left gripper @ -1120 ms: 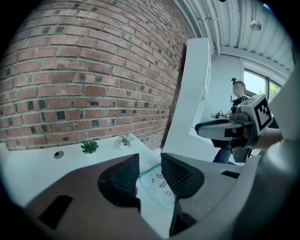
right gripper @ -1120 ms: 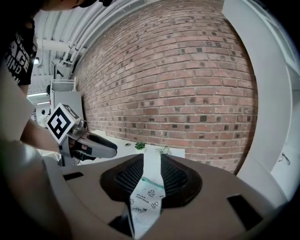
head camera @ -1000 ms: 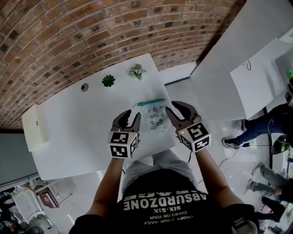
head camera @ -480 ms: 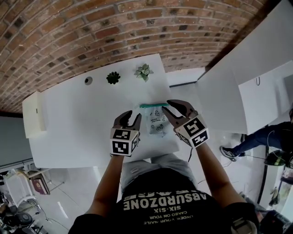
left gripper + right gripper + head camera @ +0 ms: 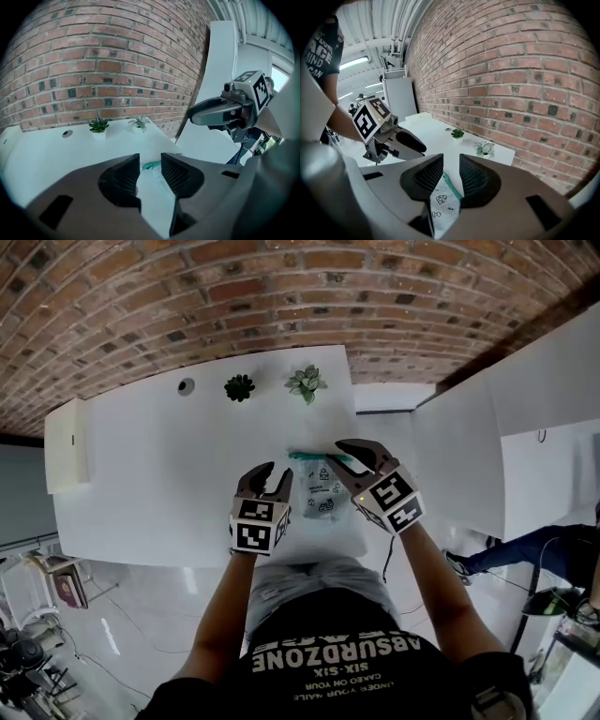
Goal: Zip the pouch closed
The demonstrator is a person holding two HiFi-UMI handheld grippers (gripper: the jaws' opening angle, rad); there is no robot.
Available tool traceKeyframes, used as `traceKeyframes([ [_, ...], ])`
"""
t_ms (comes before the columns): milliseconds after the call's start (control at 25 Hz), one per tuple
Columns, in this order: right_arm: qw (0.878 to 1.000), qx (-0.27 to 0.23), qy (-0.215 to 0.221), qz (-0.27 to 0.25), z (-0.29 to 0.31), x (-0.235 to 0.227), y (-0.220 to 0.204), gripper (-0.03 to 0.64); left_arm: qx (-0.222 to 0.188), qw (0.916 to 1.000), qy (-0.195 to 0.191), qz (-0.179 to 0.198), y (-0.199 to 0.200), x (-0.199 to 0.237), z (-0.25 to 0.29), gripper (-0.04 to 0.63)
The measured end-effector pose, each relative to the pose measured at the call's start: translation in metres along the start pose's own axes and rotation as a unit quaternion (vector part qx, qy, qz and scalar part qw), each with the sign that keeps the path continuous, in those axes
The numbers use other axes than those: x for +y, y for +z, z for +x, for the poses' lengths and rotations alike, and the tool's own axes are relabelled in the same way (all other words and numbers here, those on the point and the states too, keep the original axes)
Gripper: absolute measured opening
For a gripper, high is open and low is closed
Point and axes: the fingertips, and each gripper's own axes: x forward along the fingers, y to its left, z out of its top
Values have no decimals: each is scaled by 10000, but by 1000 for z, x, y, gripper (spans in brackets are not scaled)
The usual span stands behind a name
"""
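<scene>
The pouch (image 5: 321, 491) lies flat on the white table (image 5: 169, 484), teal zip edge at its far end. The left gripper (image 5: 269, 474) hangs beside its left edge, the right gripper (image 5: 344, 451) by its far right corner; both sets of fingers (image 5: 426, 176) stand parted, holding nothing

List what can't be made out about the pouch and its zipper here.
- Zipper pull: the right gripper covers the right end of the teal zipper strip in the head view; too small elsewhere.
- Zipper open or shut: too small in the head view; the left gripper hides most of the pouch in its own view.
- Print on the pouch: too small to read in any view.
</scene>
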Motion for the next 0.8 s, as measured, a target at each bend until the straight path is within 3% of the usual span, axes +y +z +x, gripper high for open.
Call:
traceKeyframes([
  [240,9988,37,494,-37,30,1,3,97,223,9997,-5,33,-9,3,10,126],
  [480,9926,413,990,-573,55,13,5,112,382,9992,-80,89,-15,10,21,126],
  [680,9814,803,1346,-1106,75,21,-5,124,582,9981,-168,104,-23,17,31,126],
  [800,9678,976,1626,-1653,84,30,-12,126,704,9971,-257,135,-26,19,37,126],
])
